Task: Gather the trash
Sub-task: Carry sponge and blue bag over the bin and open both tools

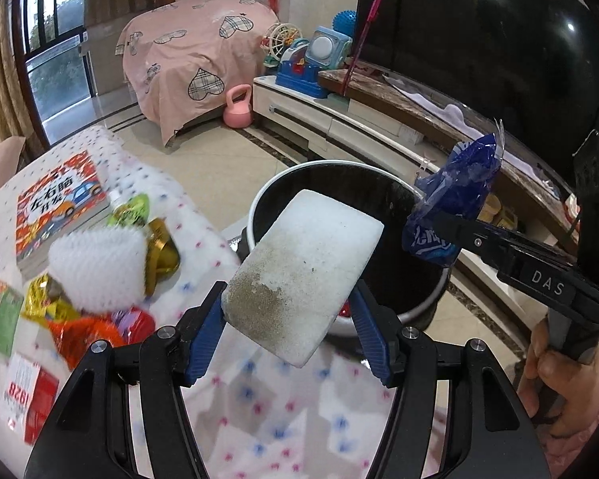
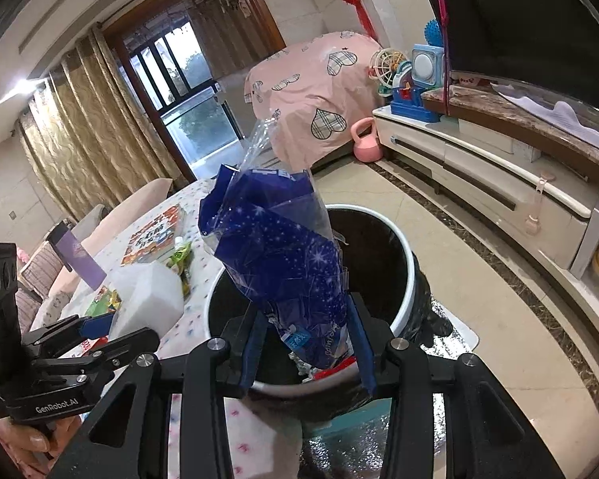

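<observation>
Left wrist: left claw (image 1: 287, 315) clamps sponge (image 1: 303, 275) at bin rim (image 1: 259, 199); right claw (image 2: 307, 343) clamps wrapper (image 2: 283, 255).

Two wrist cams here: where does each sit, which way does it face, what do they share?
Left wrist: on the left tongs, looking down along them at the foam block they grip, bin beyond; right tongs and a hand show.
Right wrist: on the right tongs, facing the bin past the blue wrapper they grip; left tongs and a hand show.
Shared: bin, both tongs, both loads, table.
</observation>
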### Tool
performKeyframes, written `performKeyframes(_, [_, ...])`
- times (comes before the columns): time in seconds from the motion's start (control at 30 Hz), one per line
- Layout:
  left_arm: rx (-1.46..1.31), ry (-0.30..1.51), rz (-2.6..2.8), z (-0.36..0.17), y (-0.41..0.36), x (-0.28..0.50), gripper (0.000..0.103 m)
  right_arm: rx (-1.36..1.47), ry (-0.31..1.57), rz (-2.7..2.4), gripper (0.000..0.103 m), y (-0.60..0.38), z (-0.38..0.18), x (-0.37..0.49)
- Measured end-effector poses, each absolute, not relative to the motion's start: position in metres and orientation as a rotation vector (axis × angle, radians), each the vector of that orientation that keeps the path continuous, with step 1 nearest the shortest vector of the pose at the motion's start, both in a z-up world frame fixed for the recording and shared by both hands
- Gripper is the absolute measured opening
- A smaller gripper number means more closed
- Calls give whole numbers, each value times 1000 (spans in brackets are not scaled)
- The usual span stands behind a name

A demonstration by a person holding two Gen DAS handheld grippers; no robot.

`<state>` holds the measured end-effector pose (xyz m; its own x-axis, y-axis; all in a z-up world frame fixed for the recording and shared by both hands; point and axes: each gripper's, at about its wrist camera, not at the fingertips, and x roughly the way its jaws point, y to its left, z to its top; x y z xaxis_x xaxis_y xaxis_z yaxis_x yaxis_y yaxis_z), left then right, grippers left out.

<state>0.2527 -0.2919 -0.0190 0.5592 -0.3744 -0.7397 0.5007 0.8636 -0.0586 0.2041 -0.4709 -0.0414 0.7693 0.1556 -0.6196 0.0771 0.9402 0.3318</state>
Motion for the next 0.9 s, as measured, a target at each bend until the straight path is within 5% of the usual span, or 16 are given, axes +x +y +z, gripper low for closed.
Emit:
performKeyframes(0.5, [181,886,-513,-36,-316,284,70,346,748,33,45,-484,-52,230])
performKeyframes(0.67, [157,895,-517,-36,-311,281,77,366,742,35,69,-489,-50,230])
performKeyframes(0.9, [105,875,-511,-32,-284,259,77,397,714,33,73,-485,-43,217])
